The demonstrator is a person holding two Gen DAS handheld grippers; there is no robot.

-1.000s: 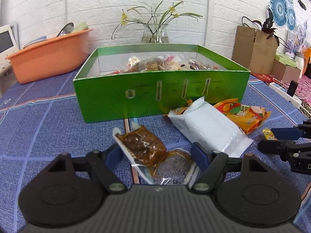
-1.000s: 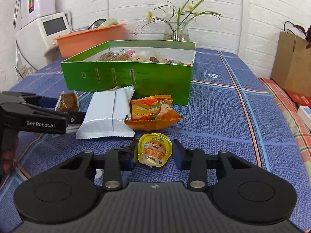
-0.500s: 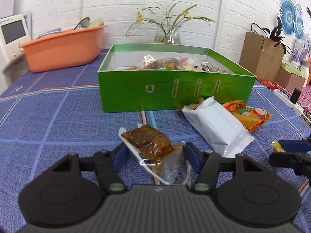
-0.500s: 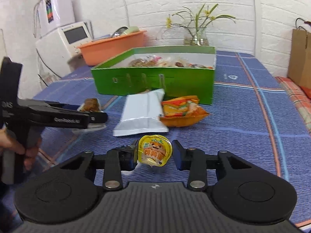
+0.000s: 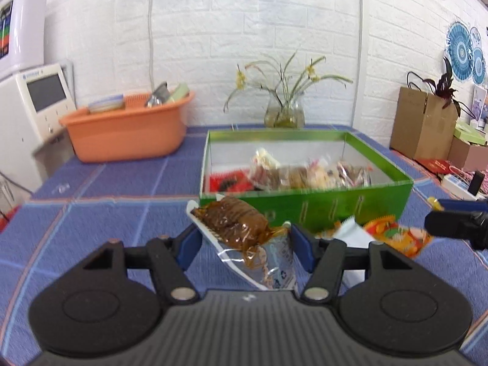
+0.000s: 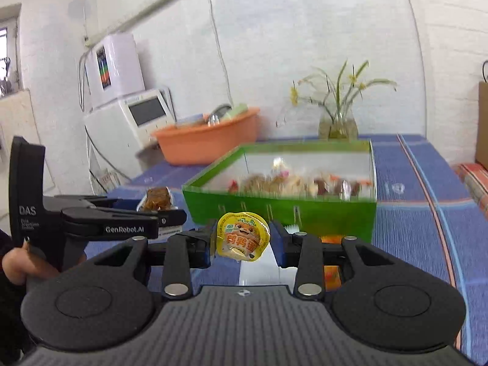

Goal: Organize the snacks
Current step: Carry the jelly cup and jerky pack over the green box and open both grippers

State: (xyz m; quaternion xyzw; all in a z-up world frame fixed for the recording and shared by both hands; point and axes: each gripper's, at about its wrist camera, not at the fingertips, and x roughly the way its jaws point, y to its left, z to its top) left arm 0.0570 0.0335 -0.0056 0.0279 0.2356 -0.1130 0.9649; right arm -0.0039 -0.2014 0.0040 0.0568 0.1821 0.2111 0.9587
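Note:
My left gripper [image 5: 244, 245] is shut on a brown snack in a clear wrapper [image 5: 235, 222], held above the blue tablecloth just in front of the green box [image 5: 305, 212]. My right gripper [image 6: 242, 239] is shut on a small round yellow packet [image 6: 242, 235], also lifted and facing the green box [image 6: 274, 207]. The box is open and holds several wrapped snacks. A white packet [image 5: 350, 231] and an orange packet [image 5: 396, 235] lie on the cloth by the box's front wall. In the right wrist view the left gripper [image 6: 122, 216] reaches in from the left with the brown snack [image 6: 157, 198].
An orange basin [image 5: 128, 134] with dishes and a glass vase [image 5: 283, 113] stand behind the box by the white brick wall. A white appliance [image 5: 33, 106] is at the far left, a brown paper bag [image 5: 424, 122] at the far right. A hand [image 6: 12, 262] grips the left tool.
The left jaws closed on the brown snack, which lay on the cloth. Both grippers then rose with their snacks, so the box's inside now shows from higher up.

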